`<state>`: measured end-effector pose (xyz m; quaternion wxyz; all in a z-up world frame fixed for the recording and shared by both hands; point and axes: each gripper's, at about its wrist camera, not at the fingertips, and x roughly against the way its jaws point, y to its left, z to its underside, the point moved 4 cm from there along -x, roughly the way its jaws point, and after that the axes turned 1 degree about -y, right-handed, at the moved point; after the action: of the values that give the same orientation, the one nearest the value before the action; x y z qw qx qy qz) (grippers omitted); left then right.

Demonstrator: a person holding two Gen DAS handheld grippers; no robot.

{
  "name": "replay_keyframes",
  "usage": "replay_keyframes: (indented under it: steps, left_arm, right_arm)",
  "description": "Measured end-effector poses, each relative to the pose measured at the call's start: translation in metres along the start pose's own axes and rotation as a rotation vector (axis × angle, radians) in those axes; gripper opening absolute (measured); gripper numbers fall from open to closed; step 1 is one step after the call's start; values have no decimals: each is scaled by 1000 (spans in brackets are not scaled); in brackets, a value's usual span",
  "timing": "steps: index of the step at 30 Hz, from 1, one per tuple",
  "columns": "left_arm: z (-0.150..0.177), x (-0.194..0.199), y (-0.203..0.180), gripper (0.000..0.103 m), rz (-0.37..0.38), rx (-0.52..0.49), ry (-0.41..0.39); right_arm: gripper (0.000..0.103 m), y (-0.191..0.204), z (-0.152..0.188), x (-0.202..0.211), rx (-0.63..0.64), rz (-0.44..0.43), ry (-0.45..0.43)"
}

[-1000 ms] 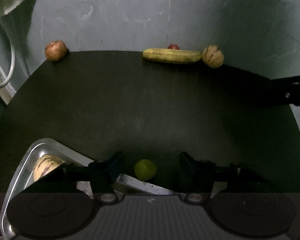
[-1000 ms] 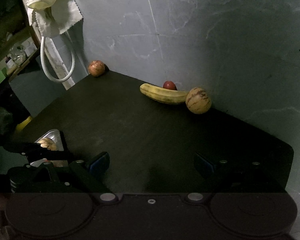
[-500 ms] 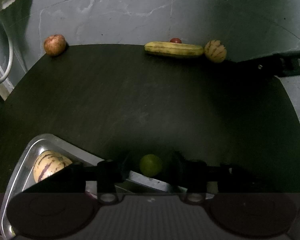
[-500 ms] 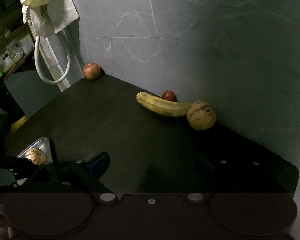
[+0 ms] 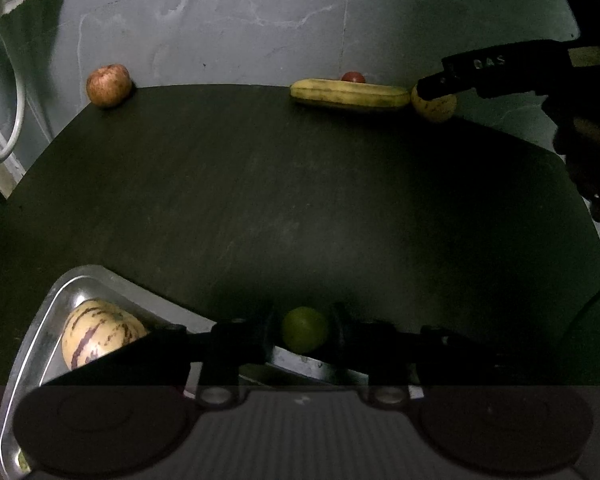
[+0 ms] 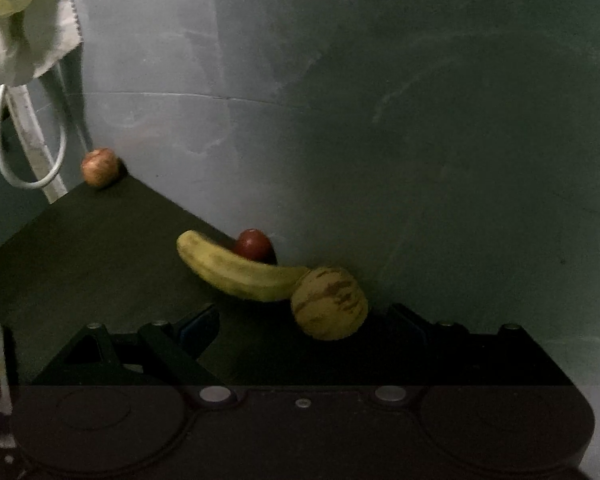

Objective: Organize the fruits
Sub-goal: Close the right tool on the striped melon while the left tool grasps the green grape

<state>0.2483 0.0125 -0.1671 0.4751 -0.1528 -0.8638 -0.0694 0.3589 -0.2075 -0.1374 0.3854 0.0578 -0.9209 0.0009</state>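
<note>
A small green fruit sits at the rim of a metal tray on the dark table. My left gripper is closing on it, and both pads touch its sides. A striped melon lies in the tray. At the back wall a second striped melon lies between the fingers of my right gripper. That gripper's jaws are closing slightly and stand wide, clear of the melon. A banana touches this melon, with a small red fruit behind it.
A reddish apple rests in the far left corner against the grey wall. A white cable loop and a cloth hang left of the table. The table's right edge drops off near the person's hand.
The left jaws have closed in onto the green fruit. The right gripper has moved forward to the back wall, so the second striped melon now lies between its fingers.
</note>
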Motion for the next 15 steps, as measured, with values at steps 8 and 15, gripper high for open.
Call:
replay_keyframes:
  steps: [8, 15]
  left_arm:
    - [-1, 0, 2, 28, 6, 8, -4]
    - [-1, 0, 2, 28, 6, 12, -6]
  right_arm:
    - [83, -15, -4, -20, -102, -1, 25]
    - [77, -18, -3, -32, -85, -8, 59]
